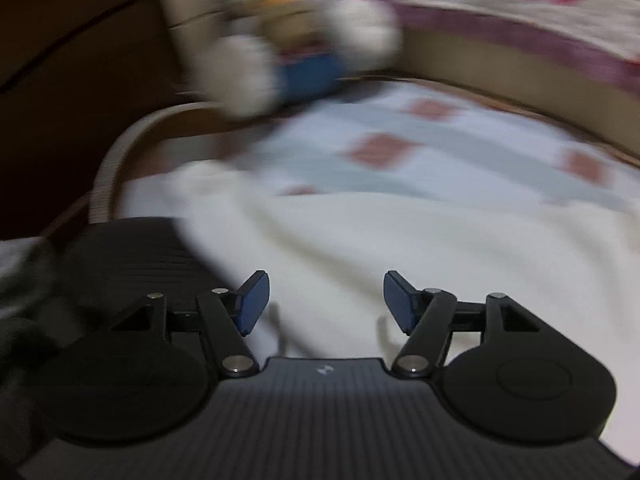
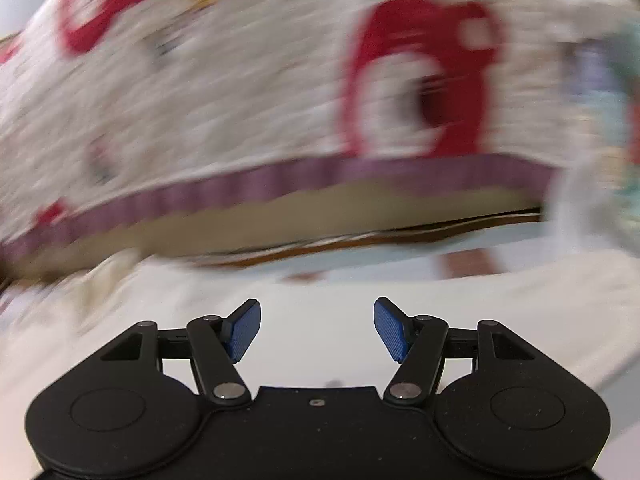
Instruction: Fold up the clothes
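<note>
Below your left gripper [image 1: 326, 300], the cream garment [image 1: 360, 248] lies spread on the bed, reaching up toward the pale sheet with red squares [image 1: 400, 140]; a dark cloth [image 1: 132, 248] sits just beside its left edge. Both pairs of fingers stand wide with nothing between them, the right gripper [image 2: 317, 330] hovering over white fabric [image 2: 312, 312] too (likely the same piece, though blur hides its outline). You should expect it to handle soft and light, thick enough to slump and drag rather than slide. Take hold at an edge or corner, where a single layer pinches cleanly, not at the flat middle. The stuffed toy [image 1: 288, 40] and patterned quilt [image 2: 240, 92] sit well apart.
</note>
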Demonstrator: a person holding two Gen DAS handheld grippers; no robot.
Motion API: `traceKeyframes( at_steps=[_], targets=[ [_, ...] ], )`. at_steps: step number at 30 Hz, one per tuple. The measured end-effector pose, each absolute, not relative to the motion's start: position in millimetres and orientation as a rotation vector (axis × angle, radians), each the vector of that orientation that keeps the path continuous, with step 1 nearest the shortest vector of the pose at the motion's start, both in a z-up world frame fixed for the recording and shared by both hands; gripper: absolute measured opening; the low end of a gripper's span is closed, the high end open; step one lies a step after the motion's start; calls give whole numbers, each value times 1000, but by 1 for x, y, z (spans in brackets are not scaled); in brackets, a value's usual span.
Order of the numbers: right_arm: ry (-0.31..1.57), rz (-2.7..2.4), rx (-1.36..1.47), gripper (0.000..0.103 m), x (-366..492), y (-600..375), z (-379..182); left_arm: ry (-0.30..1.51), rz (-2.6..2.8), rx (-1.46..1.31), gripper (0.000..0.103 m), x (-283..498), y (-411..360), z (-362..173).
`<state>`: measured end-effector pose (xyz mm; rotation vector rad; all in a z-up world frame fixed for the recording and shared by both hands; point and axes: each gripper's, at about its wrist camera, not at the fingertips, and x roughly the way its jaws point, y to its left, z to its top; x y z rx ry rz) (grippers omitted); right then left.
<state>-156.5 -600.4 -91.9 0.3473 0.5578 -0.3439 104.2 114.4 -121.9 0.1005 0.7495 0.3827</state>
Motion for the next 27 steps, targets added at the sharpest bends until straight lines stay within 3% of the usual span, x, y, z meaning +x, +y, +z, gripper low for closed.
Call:
traceKeyframes(
  at_steps=[4,8,10,12,13,14,15,16,22,27],
  targets=[
    [641,-179,296,67,-128,-539,-95,688,580,116,70,133,166,-129],
    [714,-46,211,67,-116,-485,-98,714,538,-36,71,162,206,-141],
    [739,37,174,67,-115,-461,-98,737,457,-195,83,173,225,-152],
    [757,166,117,67,-112,-437,-100,759,405,-353,86,178,242,-168],
    [766,231,84,67,-110,-424,-101,718,412,-351,83,174,241,-168],
    [778,270,61,67,-107,-411,-104,714,399,-336,67,173,240,-167],
    [787,289,47,67,-103,-400,-107,707,384,-317,30,171,238,-166],
    [795,309,33,67,-100,-389,-110,692,369,-284,7,167,236,-163],
    [808,378,15,67,-91,-350,-122,479,527,3,6,130,218,-126],
    [831,405,22,67,-95,-339,-131,543,534,-1,6,133,218,-134]
  ],
)
